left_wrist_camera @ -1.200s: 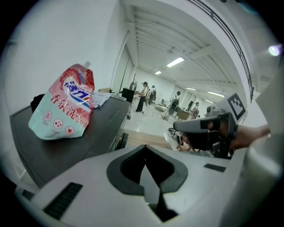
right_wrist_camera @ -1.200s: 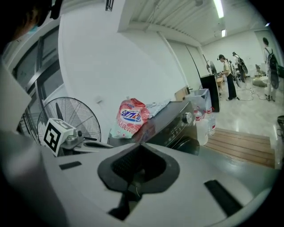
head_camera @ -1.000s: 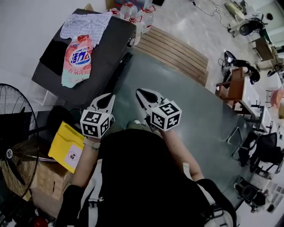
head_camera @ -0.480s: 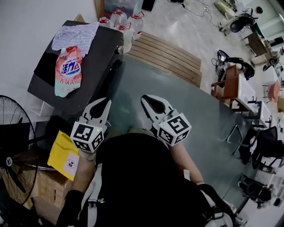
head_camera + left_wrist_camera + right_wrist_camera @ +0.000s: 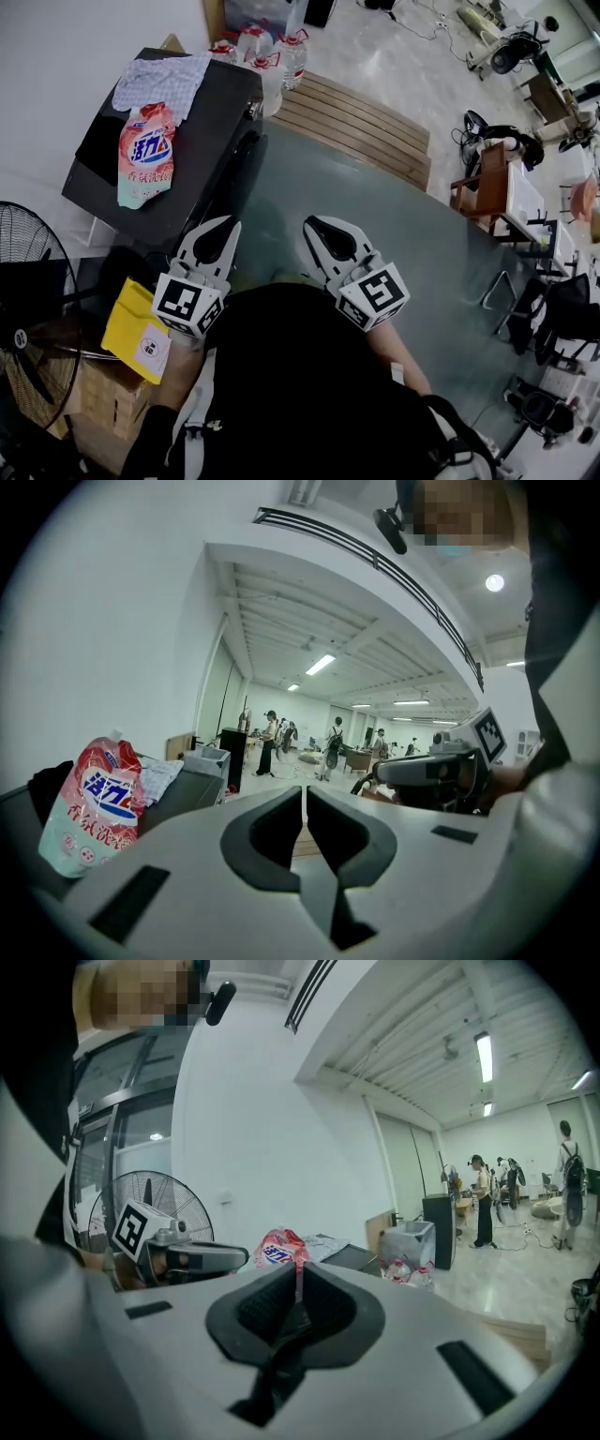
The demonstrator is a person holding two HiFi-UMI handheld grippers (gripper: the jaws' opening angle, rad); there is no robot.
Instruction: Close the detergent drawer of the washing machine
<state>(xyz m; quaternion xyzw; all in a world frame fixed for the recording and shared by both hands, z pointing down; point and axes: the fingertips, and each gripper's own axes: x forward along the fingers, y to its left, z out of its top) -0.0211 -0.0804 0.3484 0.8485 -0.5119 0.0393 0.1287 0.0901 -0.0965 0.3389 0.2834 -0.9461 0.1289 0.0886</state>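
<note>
1. Claws on both grippers are pressed together with nothing between them. The left gripper (image 5: 228,225) and the right gripper (image 5: 310,223) sit side by side but apart, in front of the person's dark torso (image 5: 300,384), both pointing toward twelve o'clock in the head view
2. The washing machine (image 5: 202,131) is a dark box seen from above, at about eleven o'clock from the left gripper and well apart from both grippers
3. The detergent drawer cannot be picked out. The machine's front face is dark and seen almost edge-on, so I cannot tell whether the drawer is in or out
4. On the machine's top a pink and white detergent pouch (image 5: 145,155) lies flat, with a pale cloth (image 5: 161,77) just beside it at its twelve o'clock
5. Water bottles (image 5: 267,47) stand at one o'clock of the machine, next to a strip of wooden slats (image 5: 361,122) on the floor
6. A fan (image 5: 28,291) fills the nine o'clock edge. A yellow bag (image 5: 136,323) lies at its three o'clock on what looks like a cardboard box (image 5: 98,384), near the left gripper's marker cube
7. The left gripper view shows people (image 5: 272,742) standing far off across the hall
</note>
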